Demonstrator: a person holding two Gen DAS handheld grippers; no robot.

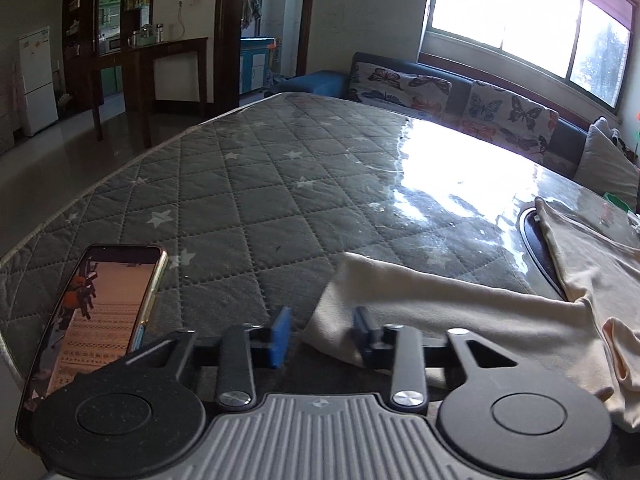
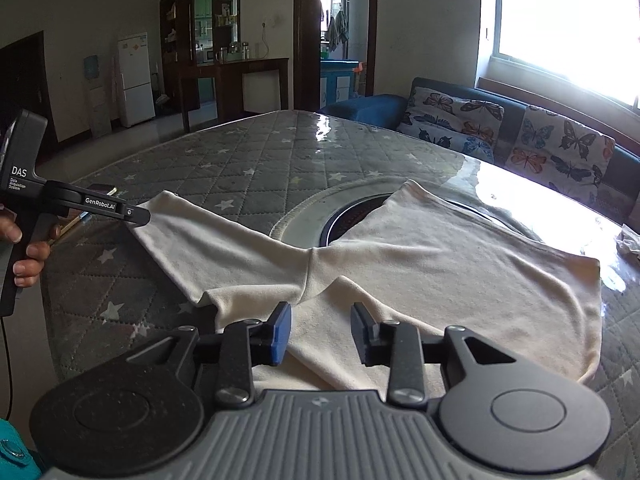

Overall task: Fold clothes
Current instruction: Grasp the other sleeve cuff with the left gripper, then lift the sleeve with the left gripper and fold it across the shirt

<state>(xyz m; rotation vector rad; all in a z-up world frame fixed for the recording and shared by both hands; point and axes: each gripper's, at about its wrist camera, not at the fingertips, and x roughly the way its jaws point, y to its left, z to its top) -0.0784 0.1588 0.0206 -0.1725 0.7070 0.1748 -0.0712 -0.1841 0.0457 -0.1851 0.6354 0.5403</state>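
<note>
Currently, a cream long-sleeved cotton shirt [image 2: 420, 256] is lying spread on the round bench covered in grey quilted star-printed cloth [image 2: 224, 160] under a glossy clear sheet. Its body is reaching across a dark round recess [image 2: 352, 216] in the middle of the bench, and one sleeve [image 2: 224, 248] is stretching out to the left in the right wrist view.

Low over the near edge of the shirt, the right tool [image 2: 320, 332] is hovering with its jaws spread wide, gripping nothing; the blue pad [image 2: 280, 332] on one finger is showing plainly against the fabric below.

At the cuff end of that sleeve [image 1: 336, 320], the left tool [image 1: 322, 334] is also standing released, its jaws apart, with the cuff lying between and just under them. In the right wrist view the black body of this tool [image 2: 100, 206] is showing at the left, held by the person's left hand [image 2: 28, 248], with its tip meeting the sleeve's end.

Beside the left tool, a smartphone with a lit screen [image 1: 100, 312] is lying flat near the bench's edge. Behind the bench, a blue sofa with butterfly-print cushions [image 2: 520, 136] is sitting under a bright window [image 1: 520, 12], and a white refrigerator [image 2: 136, 80] is standing against the far wall.
</note>
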